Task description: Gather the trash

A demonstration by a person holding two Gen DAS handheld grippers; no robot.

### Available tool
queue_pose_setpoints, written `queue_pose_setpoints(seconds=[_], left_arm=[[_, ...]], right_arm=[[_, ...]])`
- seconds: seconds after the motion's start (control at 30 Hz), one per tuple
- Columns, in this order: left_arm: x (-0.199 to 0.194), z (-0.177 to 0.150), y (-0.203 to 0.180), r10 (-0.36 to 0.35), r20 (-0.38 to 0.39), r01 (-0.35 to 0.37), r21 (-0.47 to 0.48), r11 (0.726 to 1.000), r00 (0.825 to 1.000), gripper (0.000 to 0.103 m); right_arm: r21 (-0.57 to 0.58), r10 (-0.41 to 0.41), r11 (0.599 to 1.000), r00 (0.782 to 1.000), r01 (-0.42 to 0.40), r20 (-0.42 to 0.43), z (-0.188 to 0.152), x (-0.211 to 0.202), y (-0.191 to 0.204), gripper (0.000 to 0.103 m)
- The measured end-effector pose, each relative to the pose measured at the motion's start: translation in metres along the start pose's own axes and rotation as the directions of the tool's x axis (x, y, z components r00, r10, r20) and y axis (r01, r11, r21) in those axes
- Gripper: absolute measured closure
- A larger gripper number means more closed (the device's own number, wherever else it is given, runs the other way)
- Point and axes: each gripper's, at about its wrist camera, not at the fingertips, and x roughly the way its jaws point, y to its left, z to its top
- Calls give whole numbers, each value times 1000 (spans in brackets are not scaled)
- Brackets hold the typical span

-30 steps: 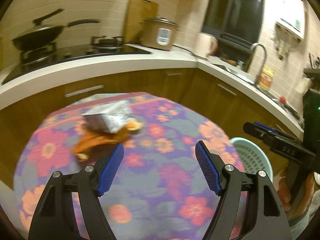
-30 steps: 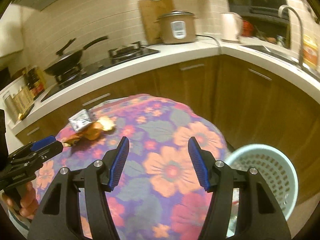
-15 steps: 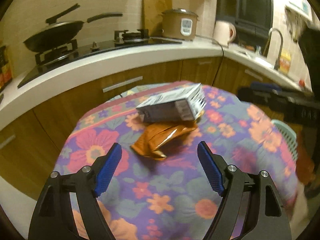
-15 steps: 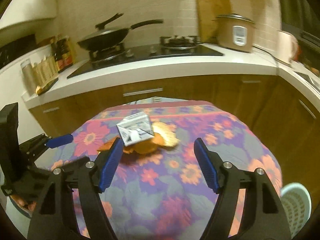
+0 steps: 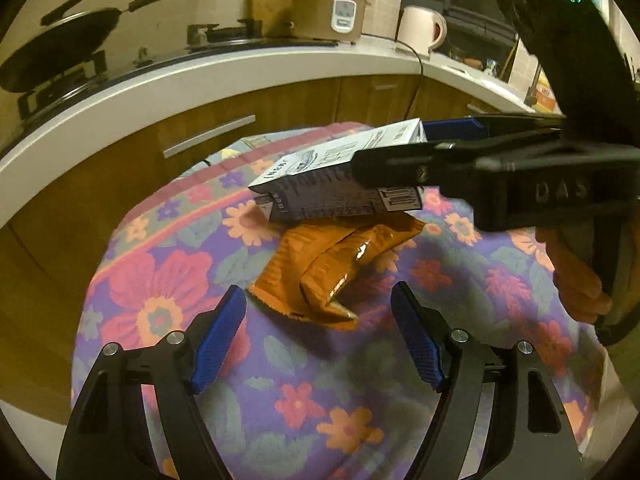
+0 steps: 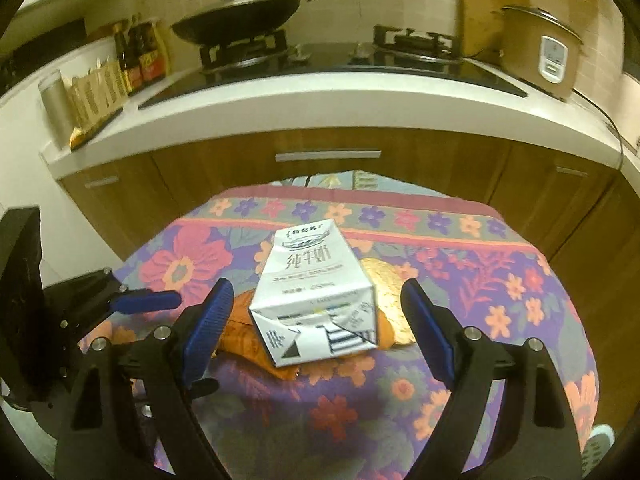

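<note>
- One milk carton (image 6: 316, 296) lies on one orange wrapper (image 5: 336, 264), mid-desk (image 6: 500, 320) on the floral cloth.
- Your right gripper (image 6: 316, 328): jaws wide, flanking the carton, no contact.
- Your left gripper (image 5: 318, 344): jaws wide, just short of the wrapper.
- One basket (image 6: 600, 446) at frame edge; contents not visible.

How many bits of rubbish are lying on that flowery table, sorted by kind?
Milk cartons: 1, the milk carton, lying on top.
Orange wrappers: 1, the orange wrapper, under it.
Gold foil pieces: 1, the gold foil piece, beside the carton; possibly part of the wrapper.
Total: 3
</note>
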Motion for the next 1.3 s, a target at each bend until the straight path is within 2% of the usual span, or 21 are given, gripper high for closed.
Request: queue_pose_setpoints(seconds=[0.13,0.17,0.2,0.23,0.27,0.33,0.53,0.63,0.8,0.93,1.07,1.2,1.27,1.3], left_arm=[[16,8,-3,-1,-39,0,-6,1000,999,52],[19,9,-4,3,-45,-4,-7,1000,999,55],[22,9,-5,7,-50,-7,-8,1000,999,63],[25,10,-5,12,-57,-13,-12,1000,998,70],[25,10,-6,16,-57,-16,-13,1000,998,71],[23,11,-7,33,-44,-34,-13,999,998,80],[-2,7,-1,30,3,-30,-80,996,1000,87],[-23,2,-2,43,33,-39,-104,994,999,89],[-56,-18,-6,63,57,-56,-112,992,996,89],[-62,-39,-20,65,10,-64,-94,994,998,89],[-54,-58,-39,101,-31,-103,-53,993,994,88],[-47,-71,-56,94,-64,-95,-21,995,994,84],[-48,-76,-64,85,-63,-85,7,996,994,77],[-49,-77,-68,68,-69,-67,21,998,995,67]], right_arm=[[3,-13,1000,1000,13,-14,0,6,0,26],[11,-9,1000,1000,9,-17,-1,6,-2,37],[27,11,1000,1000,-11,-27,-1,6,-5,46],[38,17,999,1000,-16,-26,-2,5,-8,46],[54,21,998,1000,-21,-11,-4,1,-12,46],[75,28,997,999,-30,22,-7,-8,-17,47],[141,20,989,992,-38,124,-15,-52,-32,48],[163,-3,986,987,-24,161,-24,-76,-38,48],[213,-73,977,976,29,204,-61,-123,-53,49],[258,-124,963,975,74,182,-98,-140,-63,50],[283,-134,956,975,80,177,-127,-150,-64,50],[270,-147,958,975,98,166,-149,-164,-57,50],[265,-147,959,976,102,159,-161,-169,-53,50],[260,-151,960,976,108,154,-168,-170,-51,50]])
